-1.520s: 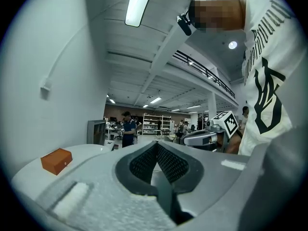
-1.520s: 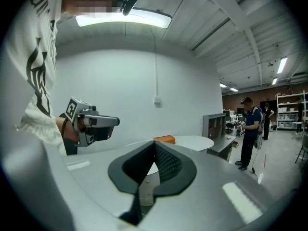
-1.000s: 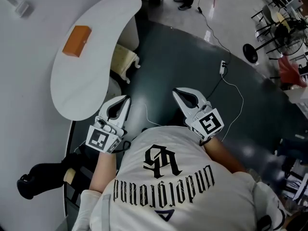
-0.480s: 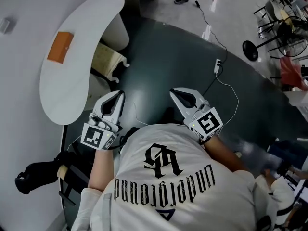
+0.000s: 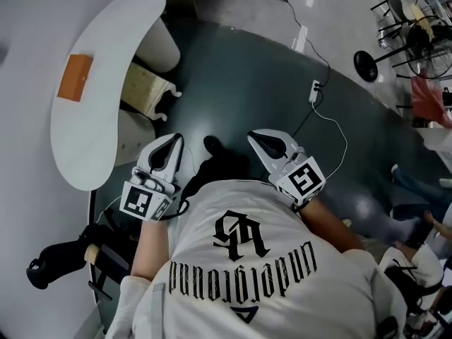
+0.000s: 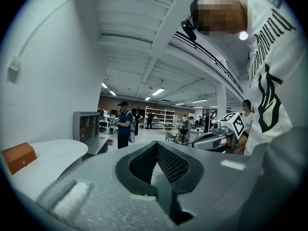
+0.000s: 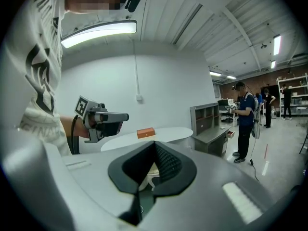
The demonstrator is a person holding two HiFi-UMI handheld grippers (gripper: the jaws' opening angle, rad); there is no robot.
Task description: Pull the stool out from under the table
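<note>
Standing over the dark floor mat [image 5: 240,69] with both forearms bent and raised before the chest, wrists level, side by side but well apart. Pointing the left gripper [image 5: 171,141] toward 12 o'clock and the right gripper [image 5: 256,137] toward 11 o'clock in the head view, marker cubes turned upward. Pressing the left jaws fully together, tips meeting, clamping nothing and touching nothing. Pressing the right jaws fully together likewise, empty, hanging in the air above the mat. Facing the cream stool [image 5: 147,89] at 11 o'clock from the left gripper, tucked under the white table [image 5: 99,133], only its near end and curled legs showing, well clear of both grippers. Leaving an orange box [image 5: 75,78] untouched on the tabletop at 10 o'clock. Overlooking a power strip [image 5: 315,89] with its white cable on the floor at 1 o'clock
</note>
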